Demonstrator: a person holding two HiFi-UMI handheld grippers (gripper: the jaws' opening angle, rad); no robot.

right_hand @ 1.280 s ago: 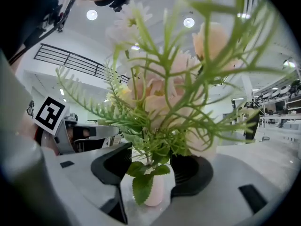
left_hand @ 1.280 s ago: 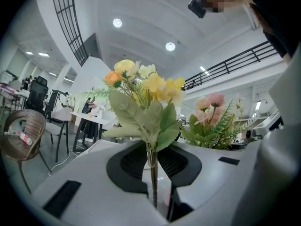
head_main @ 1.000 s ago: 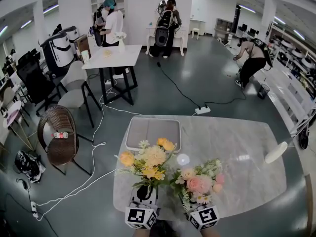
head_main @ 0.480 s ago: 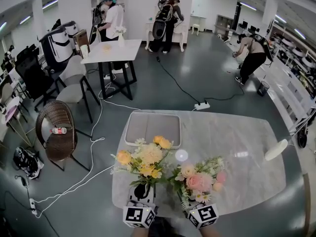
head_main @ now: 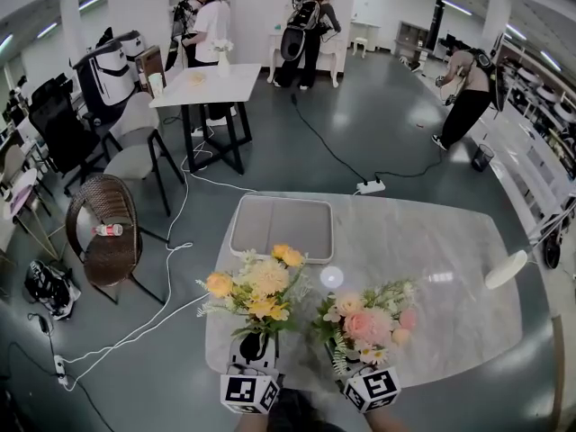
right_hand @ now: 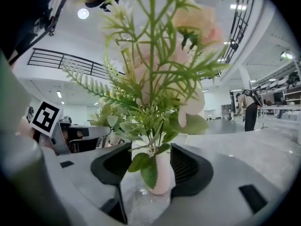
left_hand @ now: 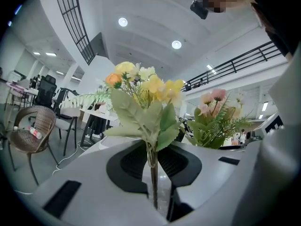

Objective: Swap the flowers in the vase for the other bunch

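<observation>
Left gripper view shows the left gripper gripping the yellow bunch by its stems over the table, the right gripper clasping the vase of pink flowers: best lay yellow down first, freeing that hand to lift the pink out.

**A big room with a shiny grey floor**

The marble table stands on a dark, shiny floor. Past its left edge is a brown woven chair, with white cables nearby. Beyond its far edge stand a small white table, a grey chair and people. Round lights shine overhead.
</observation>
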